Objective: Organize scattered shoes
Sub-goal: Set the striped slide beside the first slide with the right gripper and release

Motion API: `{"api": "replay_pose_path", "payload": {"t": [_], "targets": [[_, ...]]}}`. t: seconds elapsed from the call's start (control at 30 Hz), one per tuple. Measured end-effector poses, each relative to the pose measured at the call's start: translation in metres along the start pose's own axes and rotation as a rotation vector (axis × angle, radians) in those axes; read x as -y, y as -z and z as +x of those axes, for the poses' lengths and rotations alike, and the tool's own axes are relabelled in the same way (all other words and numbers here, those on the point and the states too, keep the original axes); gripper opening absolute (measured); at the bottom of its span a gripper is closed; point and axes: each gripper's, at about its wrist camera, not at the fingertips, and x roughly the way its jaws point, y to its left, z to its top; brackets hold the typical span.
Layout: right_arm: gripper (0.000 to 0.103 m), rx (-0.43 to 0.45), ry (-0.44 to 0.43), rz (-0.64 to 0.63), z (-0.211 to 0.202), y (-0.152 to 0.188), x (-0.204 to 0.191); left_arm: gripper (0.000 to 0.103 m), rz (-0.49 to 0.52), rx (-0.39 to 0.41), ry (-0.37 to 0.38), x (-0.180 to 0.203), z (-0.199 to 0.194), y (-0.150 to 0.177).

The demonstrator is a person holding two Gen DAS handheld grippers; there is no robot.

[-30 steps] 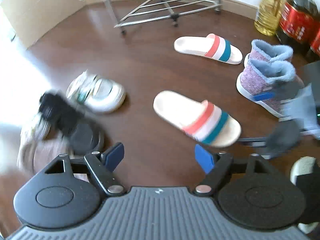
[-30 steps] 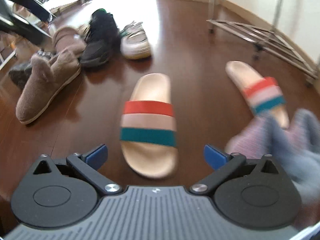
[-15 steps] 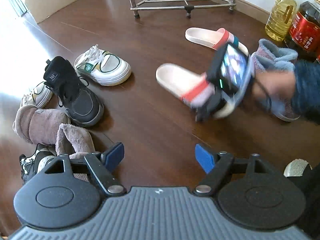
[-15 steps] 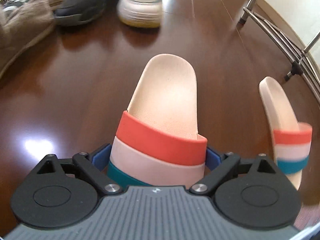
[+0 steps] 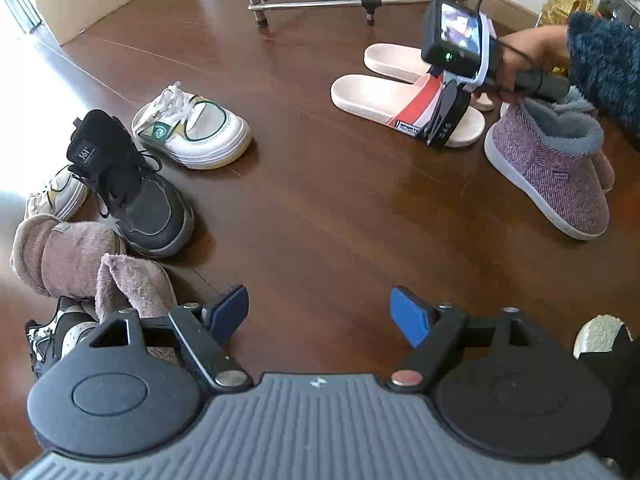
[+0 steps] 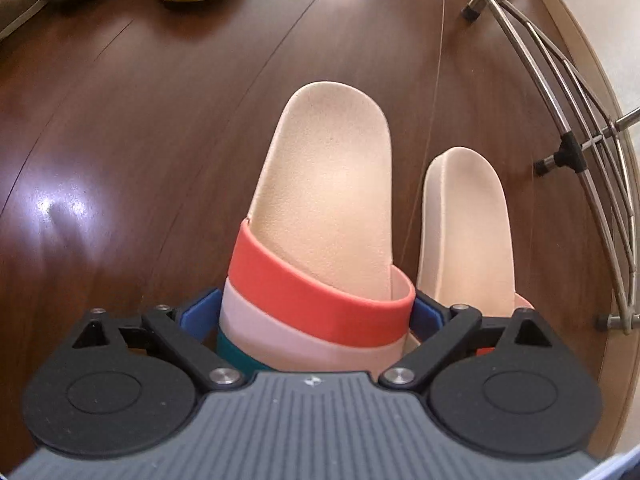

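My right gripper (image 6: 316, 312) is shut on a cream slide (image 6: 332, 168) with red, pink and teal stripes, gripping it across the strap. The matching slide (image 6: 464, 220) lies just to its right, parallel and close. In the left wrist view the same pair lies at the far right, the held slide (image 5: 372, 96) in front of its mate (image 5: 392, 60), with the right gripper (image 5: 444, 120) and a person's hand over the strap end. My left gripper (image 5: 320, 312) hangs open above bare floor with nothing between its fingers.
A white sneaker (image 5: 196, 132), a black sneaker (image 5: 136, 196), a second white sneaker (image 5: 60, 192) and brown fleece boots (image 5: 68, 260) lie scattered at the left. Purple boots (image 5: 552, 168) stand at the right. A metal rack (image 6: 560, 92) stands close beyond the slides.
My right gripper came down over the near striped slide, shut on its strap, and carried it toward the rack until it lay beside the other slide. The left gripper stayed open.
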Motion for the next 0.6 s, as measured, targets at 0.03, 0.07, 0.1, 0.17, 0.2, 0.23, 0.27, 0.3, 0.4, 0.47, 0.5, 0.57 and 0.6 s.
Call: {"api": "replay_pose_path", "payload": {"t": [0.03,0.07,0.1,0.17,0.2,0.23,0.27,0.3,0.4,0.47,0.5,0.57,0.6], "targets": [[0.096,-0.002,-0.005,0.0,-0.001,0.001,0.003,0.08,0.003,0.001,0.001,0.001,0.001,0.0],[0.097,-0.005,-0.01,0.001,-0.002,0.001,0.007,0.08,0.004,0.002,0.004,0.001,0.001,0.0],[0.098,-0.007,-0.015,0.001,-0.004,0.002,0.01,0.08,0.004,0.005,0.007,0.001,0.001,0.0],[0.099,-0.012,-0.025,0.002,-0.006,0.003,0.016,0.08,0.005,0.008,0.011,0.001,0.001,0.0],[0.096,-0.014,-0.03,0.003,-0.007,0.003,0.02,0.08,0.008,0.009,0.011,0.001,0.001,0.0],[0.088,-0.017,-0.033,0.001,-0.008,0.005,0.022,0.08,0.011,0.01,0.01,0.002,0.001,0.0],[0.089,-0.019,-0.028,-0.005,-0.006,0.007,0.021,0.08,0.013,0.011,0.009,0.002,0.0,0.001],[0.088,-0.021,-0.025,-0.009,-0.005,0.009,0.021,0.08,0.014,0.012,0.008,0.003,0.0,0.001],[0.085,-0.013,-0.03,-0.001,-0.009,0.011,0.023,0.08,0.017,0.016,0.009,0.004,-0.003,0.002],[0.085,-0.017,-0.019,0.011,-0.009,0.012,0.024,0.08,0.021,0.017,0.004,0.005,-0.004,0.002],[0.084,-0.021,-0.014,0.024,-0.01,0.012,0.027,0.08,0.022,0.017,0.004,0.006,-0.004,0.002],[0.084,-0.026,0.0,0.05,-0.009,0.013,0.032,0.08,0.027,0.022,0.003,0.007,-0.005,0.002],[0.084,-0.027,0.006,0.059,-0.009,0.014,0.035,0.08,0.031,0.025,0.004,0.008,-0.006,0.002]]}}
